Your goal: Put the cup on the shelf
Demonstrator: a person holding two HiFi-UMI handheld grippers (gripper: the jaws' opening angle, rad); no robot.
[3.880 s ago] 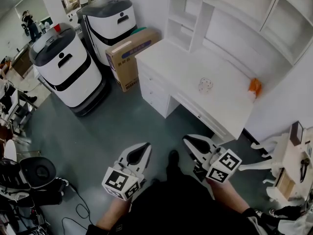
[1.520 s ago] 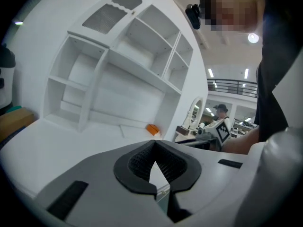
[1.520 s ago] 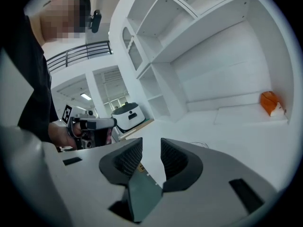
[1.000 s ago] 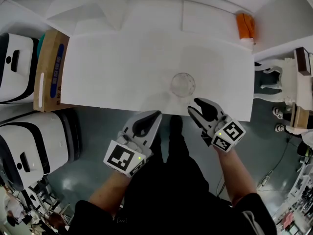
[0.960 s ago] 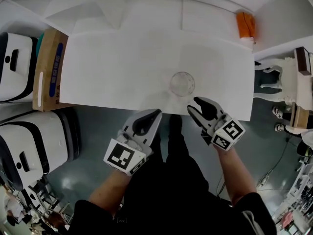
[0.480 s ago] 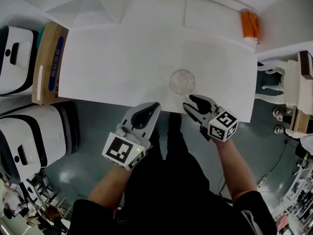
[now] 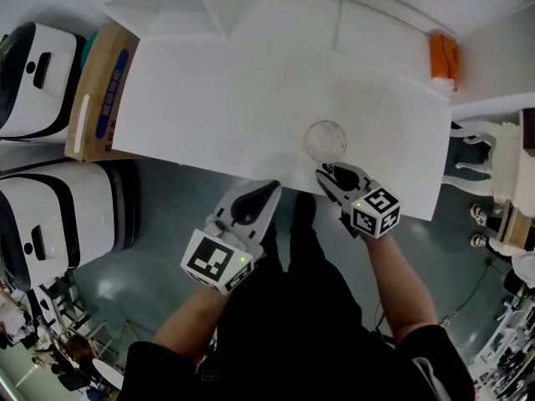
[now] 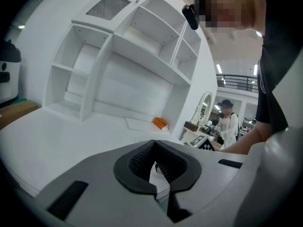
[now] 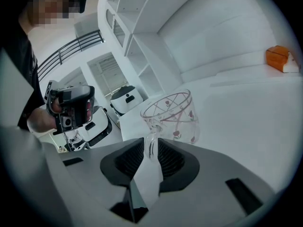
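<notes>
White tabletop (image 7: 209, 98) fills the head view. The clear glass cup printed with small red flowers (image 7: 325, 140) stands upright near the front edge, just ahead of your right gripper (image 7: 333, 176). Your left gripper (image 7: 269, 192) hangs off that edge over the grey floor (image 7: 167, 215), well apart from the cup. From above, the cup's handle is too faint to make out.

Left gripper view: its jaws are closed together on nothing. The white shelf unit (image 8: 151, 58) rises behind the tabletop with its compartments open, and a small orange object (image 8: 160, 123) lies at the back. The cup does not show here.

Right gripper view: the thin glass handle (image 9: 151, 145) stands between the jaws, which have just been closing. A sliver of gap shows on either side, so the pads do not seem to press yet. Expect the cup to be light, stiff, slick and brittle. The handle is a narrow hold, so the cup may swing or slip. Squeeze gently, square on the handle's middle, and keep the cup upright. Its base is hidden behind the gripper's body.
</notes>
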